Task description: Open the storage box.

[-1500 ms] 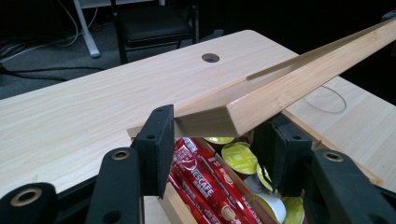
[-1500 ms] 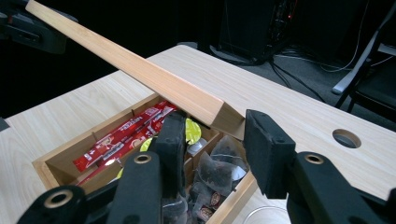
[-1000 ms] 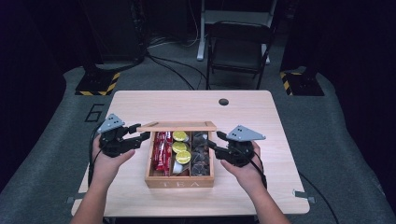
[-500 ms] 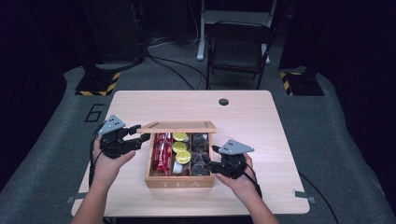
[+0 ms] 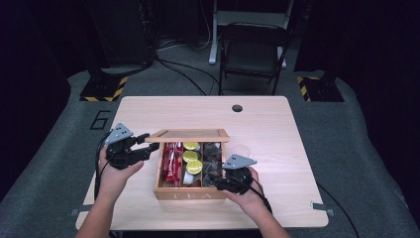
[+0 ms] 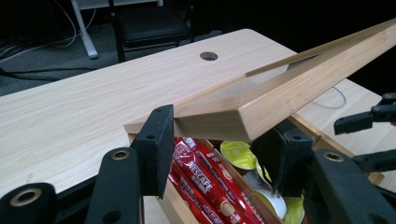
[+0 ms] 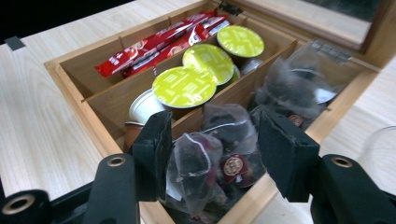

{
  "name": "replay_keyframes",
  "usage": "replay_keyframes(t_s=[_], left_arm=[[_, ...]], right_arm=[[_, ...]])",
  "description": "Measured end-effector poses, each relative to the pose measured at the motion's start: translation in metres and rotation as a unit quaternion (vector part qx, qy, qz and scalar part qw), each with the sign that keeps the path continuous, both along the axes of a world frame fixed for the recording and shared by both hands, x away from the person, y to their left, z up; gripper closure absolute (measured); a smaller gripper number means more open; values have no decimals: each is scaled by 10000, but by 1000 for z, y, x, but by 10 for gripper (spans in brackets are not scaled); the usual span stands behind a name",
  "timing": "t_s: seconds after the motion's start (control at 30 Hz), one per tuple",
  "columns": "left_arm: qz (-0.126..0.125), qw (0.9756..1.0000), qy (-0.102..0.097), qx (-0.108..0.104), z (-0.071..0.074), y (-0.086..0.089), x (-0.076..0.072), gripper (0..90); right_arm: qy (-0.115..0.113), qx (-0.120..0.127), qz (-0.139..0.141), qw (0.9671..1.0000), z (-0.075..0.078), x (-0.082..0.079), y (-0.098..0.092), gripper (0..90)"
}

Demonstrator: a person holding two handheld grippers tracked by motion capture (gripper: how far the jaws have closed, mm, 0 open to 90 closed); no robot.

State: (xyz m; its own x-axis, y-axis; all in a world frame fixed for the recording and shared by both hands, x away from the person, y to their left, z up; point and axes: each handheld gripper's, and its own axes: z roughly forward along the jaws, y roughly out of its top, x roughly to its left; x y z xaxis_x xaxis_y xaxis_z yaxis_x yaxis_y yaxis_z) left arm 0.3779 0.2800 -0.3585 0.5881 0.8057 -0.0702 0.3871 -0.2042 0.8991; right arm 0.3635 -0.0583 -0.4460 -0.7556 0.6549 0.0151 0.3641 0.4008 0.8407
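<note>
One wooden tea box (image 5: 184, 191) near the table's 6 o'clock edge, three compartments: red stick sachets (image 7: 159, 44), yellow-lidded capsules (image 7: 184, 86), clear tea bags (image 7: 219, 154). Left gripper (image 6: 217, 154) at the box's 9 o'clock, jaws clamped on the corner of the raised lid (image 6: 289, 88). Right gripper (image 7: 212, 156) at its 4 o'clock, jaws spread wide around the tea bags. Pale wood table (image 5: 277, 129) with cable hole (image 5: 237, 108); grey floor, black chair (image 5: 252, 52) at 12 o'clock, dark surroundings.

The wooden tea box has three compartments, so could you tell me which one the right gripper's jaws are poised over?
The right gripper is over the compartment of clear tea sachets, not the yellow-lidded capsules or red Nescafe sticks.
</note>
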Motion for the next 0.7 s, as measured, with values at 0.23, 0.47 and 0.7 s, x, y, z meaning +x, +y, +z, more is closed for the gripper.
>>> replay_keyframes(t_s=[0.23, 0.47, 0.7], left_arm=[[6, 10000, -5, 7, 0, 0, 0, 489], [-2, 10000, 3, 30, 0, 0, -1, 489], [-6, 10000, -1, 28, -1, 0, -1, 489]], right_arm=[[63, -1, 46, 10000, -7, 3, 5, 445], [190, -46, 98, 9998, -13, 4, 11, 445], [265, -151, 122, 9995, -18, 6, 14, 444]])
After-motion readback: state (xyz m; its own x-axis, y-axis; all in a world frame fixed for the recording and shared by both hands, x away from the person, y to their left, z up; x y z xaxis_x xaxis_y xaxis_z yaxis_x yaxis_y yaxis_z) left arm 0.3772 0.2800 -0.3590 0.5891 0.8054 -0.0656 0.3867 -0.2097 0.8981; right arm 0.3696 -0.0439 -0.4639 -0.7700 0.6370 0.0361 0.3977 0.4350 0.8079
